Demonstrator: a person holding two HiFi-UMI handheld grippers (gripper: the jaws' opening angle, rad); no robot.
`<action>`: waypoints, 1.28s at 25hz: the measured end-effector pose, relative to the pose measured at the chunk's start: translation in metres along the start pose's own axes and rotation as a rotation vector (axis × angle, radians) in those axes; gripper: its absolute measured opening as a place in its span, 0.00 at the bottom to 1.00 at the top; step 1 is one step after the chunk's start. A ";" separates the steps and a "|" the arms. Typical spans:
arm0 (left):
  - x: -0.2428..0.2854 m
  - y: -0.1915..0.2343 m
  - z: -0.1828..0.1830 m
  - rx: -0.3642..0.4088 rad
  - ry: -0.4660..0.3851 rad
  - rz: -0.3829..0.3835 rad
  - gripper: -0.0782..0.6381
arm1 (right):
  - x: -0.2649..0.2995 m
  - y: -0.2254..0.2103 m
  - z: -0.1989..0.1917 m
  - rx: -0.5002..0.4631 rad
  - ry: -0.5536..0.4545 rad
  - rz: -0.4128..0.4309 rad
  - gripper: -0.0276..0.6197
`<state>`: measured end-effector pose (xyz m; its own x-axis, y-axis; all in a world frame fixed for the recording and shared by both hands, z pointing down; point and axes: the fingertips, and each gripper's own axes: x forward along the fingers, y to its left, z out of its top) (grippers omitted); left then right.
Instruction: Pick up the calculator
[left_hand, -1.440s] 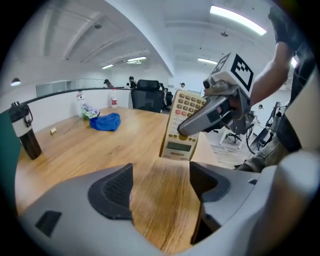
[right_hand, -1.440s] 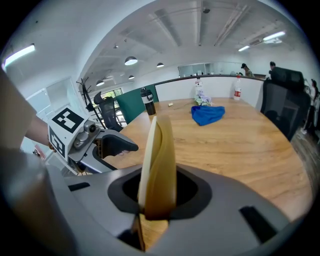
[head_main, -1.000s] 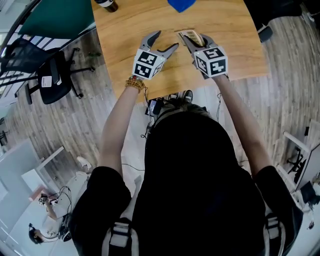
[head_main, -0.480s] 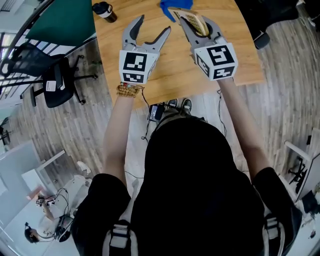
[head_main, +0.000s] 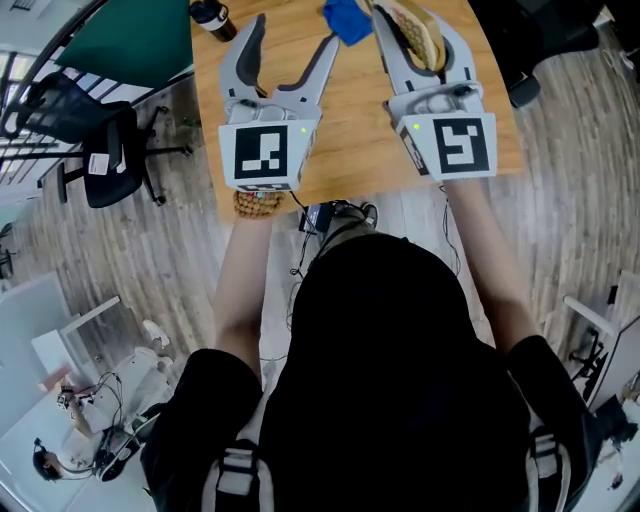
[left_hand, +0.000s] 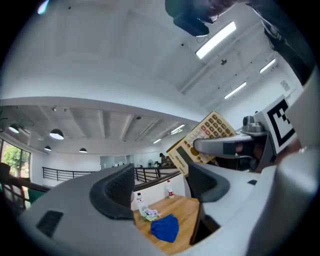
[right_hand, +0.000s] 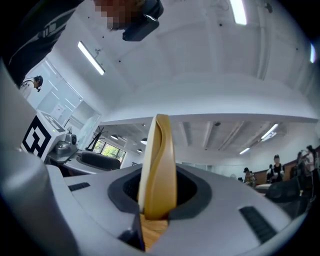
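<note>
Both hands rise high above the worktop, nearer the head camera than a second ago. The left gripper carries nothing, its jaws wide apart. Beside it, the right gripper keeps its jaws clamped narrowly on the tan calculator, now lifted clear; the pick-up looks complete.

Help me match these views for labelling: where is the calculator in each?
Head view: calculator at the top, right of centre, between jaws.
Left gripper view: calculator right of centre, keypad showing, tilted.
Right gripper view: calculator dead centre, edge-on between the jaws.
Shared landmark: the wooden table beneath.
</note>
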<state>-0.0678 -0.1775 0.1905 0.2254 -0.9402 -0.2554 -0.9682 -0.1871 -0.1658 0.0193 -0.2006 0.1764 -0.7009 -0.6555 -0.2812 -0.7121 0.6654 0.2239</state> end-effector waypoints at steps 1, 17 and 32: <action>-0.003 0.001 0.008 -0.007 -0.027 0.017 0.63 | -0.002 0.003 0.003 -0.015 -0.006 -0.001 0.18; -0.040 -0.021 -0.013 -0.068 -0.056 0.164 0.35 | -0.054 0.038 -0.038 0.064 -0.007 -0.044 0.18; -0.082 -0.044 -0.082 -0.066 0.134 0.199 0.22 | -0.088 0.067 -0.099 0.083 0.111 0.031 0.18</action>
<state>-0.0529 -0.1161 0.2970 0.0179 -0.9889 -0.1477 -0.9981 -0.0090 -0.0608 0.0290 -0.1332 0.3083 -0.7262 -0.6663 -0.1695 -0.6872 0.7104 0.1520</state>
